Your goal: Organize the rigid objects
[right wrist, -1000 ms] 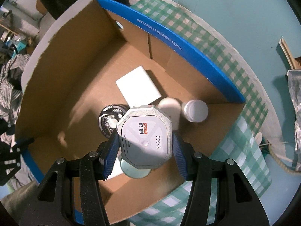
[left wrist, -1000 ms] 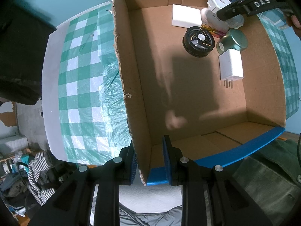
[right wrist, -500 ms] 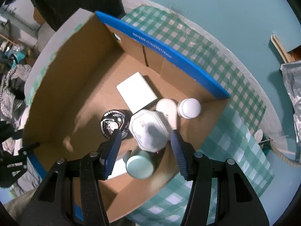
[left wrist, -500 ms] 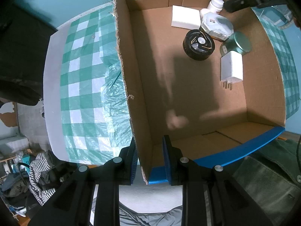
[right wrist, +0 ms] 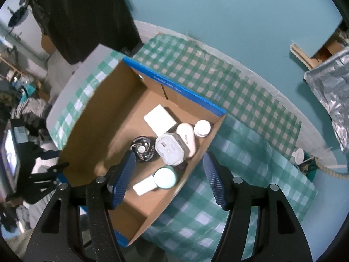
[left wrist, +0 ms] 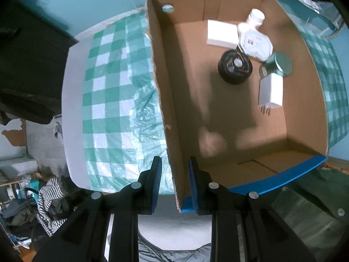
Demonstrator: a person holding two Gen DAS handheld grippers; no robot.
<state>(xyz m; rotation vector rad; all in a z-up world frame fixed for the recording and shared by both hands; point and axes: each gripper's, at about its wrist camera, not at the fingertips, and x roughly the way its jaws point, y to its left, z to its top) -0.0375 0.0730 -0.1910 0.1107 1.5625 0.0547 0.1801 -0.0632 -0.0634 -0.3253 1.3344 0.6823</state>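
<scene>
My left gripper (left wrist: 174, 183) has its fingers (left wrist: 156, 183) straddling one side wall of the cardboard box (left wrist: 165, 100) near a corner, one finger outside, the other inside. The outer finger stands a little off the cardboard, so I cannot tell whether the wall is truly clamped. My right gripper (right wrist: 166, 179) hangs above the box with its fingers (right wrist: 122, 179) spread wide and nothing between them.

The box sits on a surface covered by a green and white checked cloth (left wrist: 109, 87), and its end walls carry blue edges. All the things lie together toward one corner of the box floor. A flat white square box (right wrist: 160, 119) lies closest to the blue-edged end wall. Beside it a white oval case (right wrist: 187, 139) and a white bottle (right wrist: 202, 128) stand against the side wall. An eight-sided white device (right wrist: 171, 150) rests partly on the oval case, tilted. A round black fan (right wrist: 142, 149) lies just beside the device, toward the middle of the box. A teal round tin (right wrist: 165, 178) sits near the side wall, and a white plug adapter (right wrist: 144, 186) lies touching it, prongs pointing away from the pile in the left view.

The rest of the box floor carries only shadows. In the right view the left gripper shows dark at the box's corner.
</scene>
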